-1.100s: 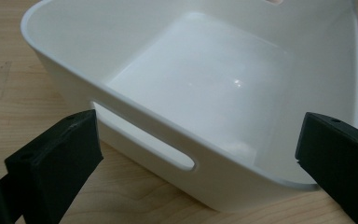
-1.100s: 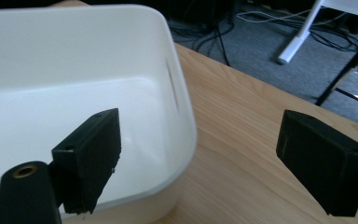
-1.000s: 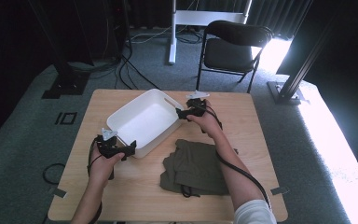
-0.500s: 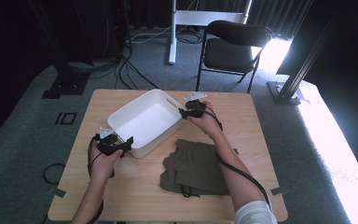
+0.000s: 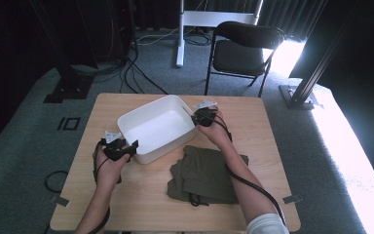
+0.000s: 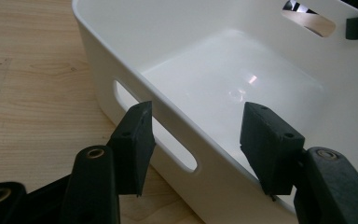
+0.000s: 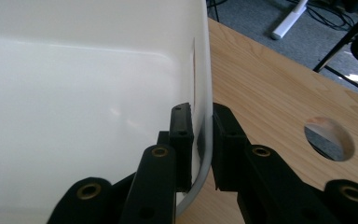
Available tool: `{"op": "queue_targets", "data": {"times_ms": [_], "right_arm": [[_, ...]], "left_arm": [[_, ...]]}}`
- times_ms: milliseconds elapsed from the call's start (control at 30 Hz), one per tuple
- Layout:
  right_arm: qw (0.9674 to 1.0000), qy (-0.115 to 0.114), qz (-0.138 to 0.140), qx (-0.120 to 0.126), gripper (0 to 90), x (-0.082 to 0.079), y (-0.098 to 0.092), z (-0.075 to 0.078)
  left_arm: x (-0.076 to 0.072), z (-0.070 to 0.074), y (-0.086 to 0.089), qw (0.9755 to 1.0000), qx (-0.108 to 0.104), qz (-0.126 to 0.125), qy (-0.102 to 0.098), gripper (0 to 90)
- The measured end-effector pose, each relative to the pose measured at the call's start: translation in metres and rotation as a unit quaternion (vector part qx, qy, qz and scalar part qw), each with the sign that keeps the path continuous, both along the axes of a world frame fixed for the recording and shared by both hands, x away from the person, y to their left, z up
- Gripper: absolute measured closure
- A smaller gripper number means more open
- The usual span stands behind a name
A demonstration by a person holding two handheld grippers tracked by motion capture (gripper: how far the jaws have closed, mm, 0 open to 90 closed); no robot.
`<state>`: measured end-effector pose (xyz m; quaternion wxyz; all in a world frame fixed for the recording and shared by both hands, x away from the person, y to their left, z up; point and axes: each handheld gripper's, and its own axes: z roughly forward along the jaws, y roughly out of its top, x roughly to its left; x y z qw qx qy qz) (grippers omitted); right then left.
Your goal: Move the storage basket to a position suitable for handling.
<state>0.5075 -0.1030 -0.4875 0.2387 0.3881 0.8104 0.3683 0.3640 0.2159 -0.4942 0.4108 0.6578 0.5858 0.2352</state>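
A white plastic bin (image 5: 163, 151) stands empty on the wooden table (image 5: 272, 141), with a folded olive garment (image 5: 207, 173) lying just in front of it. My left gripper (image 5: 129, 146) straddles the bin's near-left wall (image 6: 121, 46) by the handle slot. Its jaws have just been closing with the wall between them, and the pads (image 6: 137, 140) still stand off it. My right gripper (image 5: 197, 117) is at the bin's far right corner. In the right gripper view its jaws (image 7: 200, 116) pinch the thin bin wall (image 7: 74, 93) from both sides.
A round hole (image 7: 328, 138) is cut in the tabletop near the right gripper. A black folding chair (image 5: 241, 48) stands beyond the table's far edge. Cables trail from both grippers over the table. A drawstring (image 5: 195, 200) lies at the garment's near edge.
The right gripper's jaws have come together on the bin's far wall. The left jaws have narrowed around the near wall. Both hands have barely moved.
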Motion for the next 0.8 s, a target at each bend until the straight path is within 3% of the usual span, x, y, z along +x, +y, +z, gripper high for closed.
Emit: {"op": "queue_targets", "data": {"times_ms": [167,333,533,800], "right_arm": [[0.9998,-0.007,-0.018,-0.005,80.9,-0.005,-0.004,0.001],[0.9996,0.0,-0.029,0.004,80.7,-0.006,-0.013,0.002],[0.9988,0.003,-0.049,0.01,81.1,-0.009,-0.027,0.003],[0.9978,0.0,-0.064,0.017,81.5,-0.014,-0.043,0.005]], "left_arm": [[0.007,0.002,-0.006,0.9999,0.016,0.004,-0.001,50.9],[0.017,0.003,-0.011,0.9998,0.022,0.0,-0.002,54.4],[0.029,0.001,-0.018,0.9998,0.01,-0.009,-0.011,57.2],[0.041,0.001,-0.028,0.9996,0.017,-0.017,-0.012,60.0]]}}
